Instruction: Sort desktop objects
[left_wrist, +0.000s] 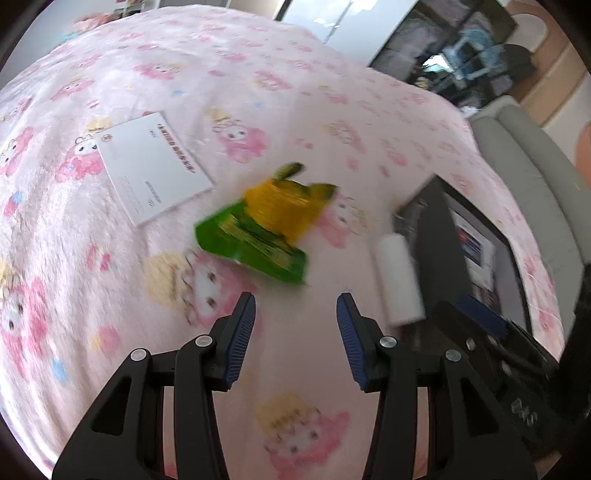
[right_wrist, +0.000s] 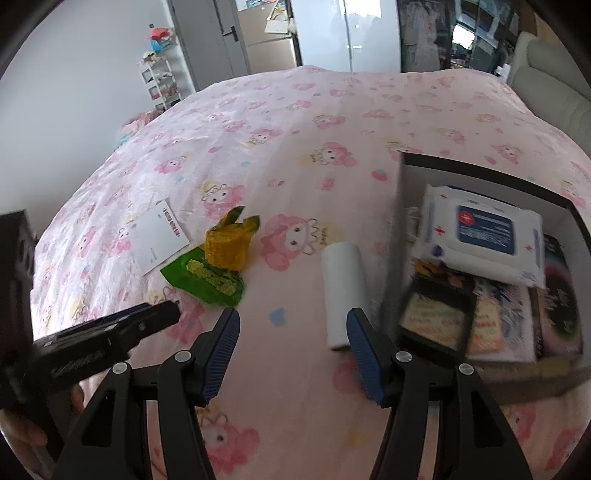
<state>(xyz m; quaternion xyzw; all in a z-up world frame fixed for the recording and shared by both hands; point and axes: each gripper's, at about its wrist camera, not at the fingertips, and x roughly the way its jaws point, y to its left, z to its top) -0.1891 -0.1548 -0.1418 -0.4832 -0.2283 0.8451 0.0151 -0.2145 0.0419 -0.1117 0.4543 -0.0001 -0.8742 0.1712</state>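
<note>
1. The left tool (left_wrist: 295, 310) hangs above the bed with the pink cartoon-print blanket (left_wrist: 229, 66); its two blue-padded fingers (left_wrist: 242, 332) stand wide apart and hold nothing.
2. Just ahead of this tool lies the flat green plastic packet (left_wrist: 255, 247), and the yellow crinkled plastic bag with green ends (left_wrist: 284, 208) rests on the far part of it, touching it; both are blurred in the left wrist view.
3. Further to the left of them lies the white rectangular card with red print (left_wrist: 155, 170), flat on the blanket and apart from the packet.
4. The right tool (right_wrist: 293, 328) is also open wide and empty; the white cylinder-shaped roll (right_wrist: 343, 291) lies on its side just ahead of its right finger, with the near end close beside the pad; whether they touch I cannot tell.
5. In the right wrist view the left tool shows as a black body at the left edge, near the green packet.
6. The black-rimmed open cardboard box with white inner walls (right_wrist: 480, 170) stands to the right of the roll, close to it; inside lies a white soft pack of wet wipes with a dark blue label (right_wrist: 480, 236) on top, a black-framed packet with yellowish print (right_wrist: 436, 317) at the near side, and more flat colourful packets under them, too blurred to tell.
</note>
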